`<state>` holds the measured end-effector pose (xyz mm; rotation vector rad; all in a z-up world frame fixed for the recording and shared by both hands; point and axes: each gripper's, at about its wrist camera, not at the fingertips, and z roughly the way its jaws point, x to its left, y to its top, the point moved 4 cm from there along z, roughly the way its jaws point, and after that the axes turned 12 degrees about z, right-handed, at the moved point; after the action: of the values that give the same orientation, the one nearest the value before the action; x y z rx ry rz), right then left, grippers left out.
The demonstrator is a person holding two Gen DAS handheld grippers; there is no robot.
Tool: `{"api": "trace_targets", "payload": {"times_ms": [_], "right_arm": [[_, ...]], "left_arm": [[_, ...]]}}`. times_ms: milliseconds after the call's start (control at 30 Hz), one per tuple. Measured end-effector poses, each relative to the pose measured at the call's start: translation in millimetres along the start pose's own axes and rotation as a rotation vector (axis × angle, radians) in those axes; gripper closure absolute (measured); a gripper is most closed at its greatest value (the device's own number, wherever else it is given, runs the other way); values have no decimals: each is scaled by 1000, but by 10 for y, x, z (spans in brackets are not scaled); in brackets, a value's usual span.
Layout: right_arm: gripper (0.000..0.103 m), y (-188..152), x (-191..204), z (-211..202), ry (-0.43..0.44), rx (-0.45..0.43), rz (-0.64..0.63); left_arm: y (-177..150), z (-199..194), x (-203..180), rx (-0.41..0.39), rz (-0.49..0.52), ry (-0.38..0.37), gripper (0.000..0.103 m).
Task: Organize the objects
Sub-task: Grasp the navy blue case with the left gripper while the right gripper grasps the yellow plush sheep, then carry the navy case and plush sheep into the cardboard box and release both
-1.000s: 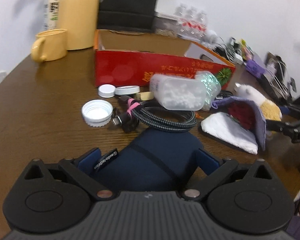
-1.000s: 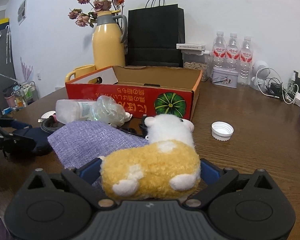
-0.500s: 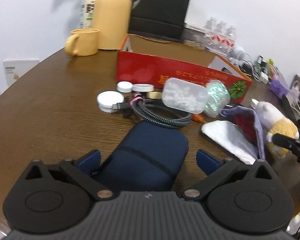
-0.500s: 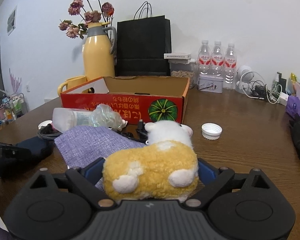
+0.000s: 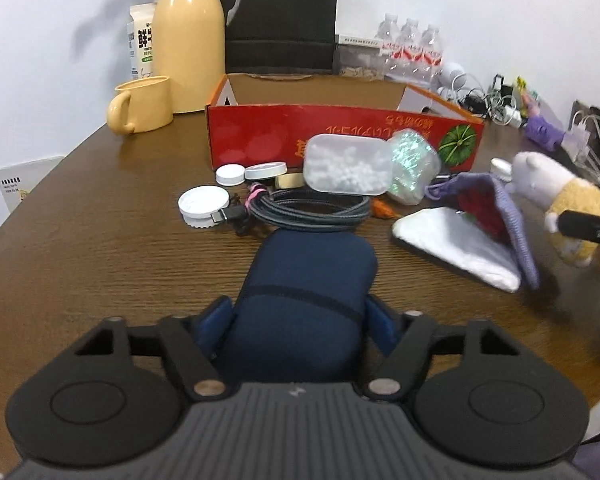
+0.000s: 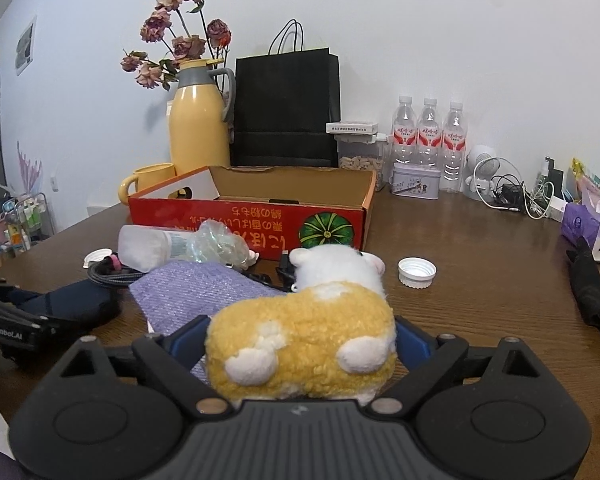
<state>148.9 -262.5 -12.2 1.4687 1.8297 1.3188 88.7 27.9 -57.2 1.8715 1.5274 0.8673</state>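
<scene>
Table (image 5: 80,240): brown wood grain, carries all items.
Red box (image 5: 260,140): open-topped, at the table's middle, beyond the clutter.
Left gripper (image 5: 298,322): low and level, pointing toward the red box; jaws clamped on both sides of the navy pouch (image 5: 304,292).
Right gripper (image 6: 300,344): level, raised off the table; jaws closed on the plush toy (image 6: 304,336), its white head facing the box.
Purple cloth (image 6: 204,288): lies flat beside the toy.
Cable coil (image 5: 308,206): just beyond the pouch.
White caps (image 5: 204,204): left of the coil.
</scene>
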Motion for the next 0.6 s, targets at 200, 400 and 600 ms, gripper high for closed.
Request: {"api": "trace_targets", "payload": {"times_ms": [200,400,600], "right_arm": [[9,11,22,-74,-1,-20,-1],[9,54,72,-107,4,-38,-3],[9,222,216,-47,26,-79,-21]], "left_arm": [[-41,-180,-53,-6,6,-34,39],[119,-444,-54,-82,17,-39,39],[592,-511,12,-191,1,-28,39]]}}
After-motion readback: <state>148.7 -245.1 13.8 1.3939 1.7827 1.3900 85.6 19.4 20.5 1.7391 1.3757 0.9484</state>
